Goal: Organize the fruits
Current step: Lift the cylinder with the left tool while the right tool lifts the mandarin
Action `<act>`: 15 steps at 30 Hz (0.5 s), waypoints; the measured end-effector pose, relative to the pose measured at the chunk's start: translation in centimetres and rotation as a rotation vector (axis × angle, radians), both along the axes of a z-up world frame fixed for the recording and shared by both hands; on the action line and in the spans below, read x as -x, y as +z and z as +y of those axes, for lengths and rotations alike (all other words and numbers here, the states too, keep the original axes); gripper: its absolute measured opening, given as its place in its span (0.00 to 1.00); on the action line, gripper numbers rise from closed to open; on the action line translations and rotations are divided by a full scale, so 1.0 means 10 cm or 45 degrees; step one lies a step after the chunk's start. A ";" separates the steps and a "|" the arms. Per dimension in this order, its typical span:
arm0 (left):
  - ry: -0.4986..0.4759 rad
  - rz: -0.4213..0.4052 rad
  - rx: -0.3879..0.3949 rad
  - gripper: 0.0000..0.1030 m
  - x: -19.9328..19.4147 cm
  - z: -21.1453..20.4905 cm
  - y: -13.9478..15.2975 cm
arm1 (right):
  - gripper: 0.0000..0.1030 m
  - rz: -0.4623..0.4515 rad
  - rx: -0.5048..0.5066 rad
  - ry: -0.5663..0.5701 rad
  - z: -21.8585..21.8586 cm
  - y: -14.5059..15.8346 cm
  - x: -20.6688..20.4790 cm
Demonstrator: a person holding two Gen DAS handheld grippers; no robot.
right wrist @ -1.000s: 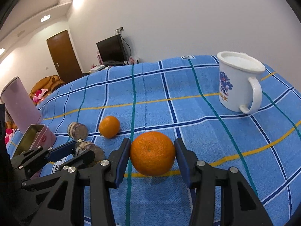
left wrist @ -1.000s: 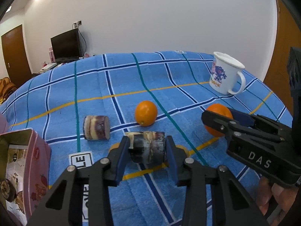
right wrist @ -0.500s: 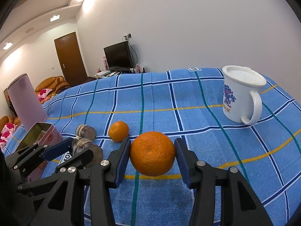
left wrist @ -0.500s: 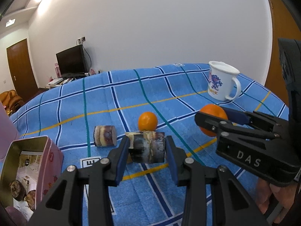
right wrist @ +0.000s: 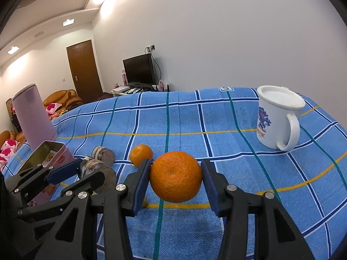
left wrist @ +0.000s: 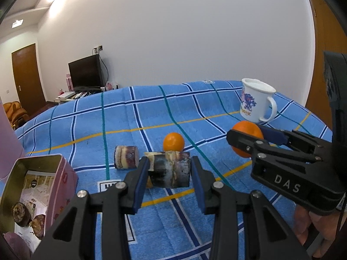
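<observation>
Left gripper [left wrist: 169, 174] clamped and tilted downward, right gripper [right wrist: 176, 178] likewise clamped, side by side

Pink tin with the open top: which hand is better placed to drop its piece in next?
Left. Its jaws hold the dark sugarcane chunk beside the pink tin, which already holds similar pieces; the right holds the large orange farther away.

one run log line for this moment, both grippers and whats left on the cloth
left gripper: shut on sugarcane piece | right gripper: shut on large orange | on cloth: small orange, second sugarcane piece | pink tin: open
</observation>
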State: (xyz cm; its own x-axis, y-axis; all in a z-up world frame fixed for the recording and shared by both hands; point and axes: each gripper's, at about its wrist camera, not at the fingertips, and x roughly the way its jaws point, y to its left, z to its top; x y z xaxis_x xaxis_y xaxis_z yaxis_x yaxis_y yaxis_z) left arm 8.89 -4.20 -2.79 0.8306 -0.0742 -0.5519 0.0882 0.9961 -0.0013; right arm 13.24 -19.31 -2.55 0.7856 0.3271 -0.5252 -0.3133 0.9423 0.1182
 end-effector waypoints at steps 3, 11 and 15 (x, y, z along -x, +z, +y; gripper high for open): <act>0.005 -0.009 0.005 0.39 0.02 0.01 0.01 | 0.48 -0.019 0.005 0.004 0.00 0.01 0.03; 0.021 -0.031 0.004 0.39 0.07 0.03 0.02 | 0.48 -0.070 0.015 0.024 0.02 0.05 0.11; 0.026 -0.044 0.001 0.39 0.09 0.02 0.03 | 0.48 -0.088 0.016 0.033 0.04 0.06 0.14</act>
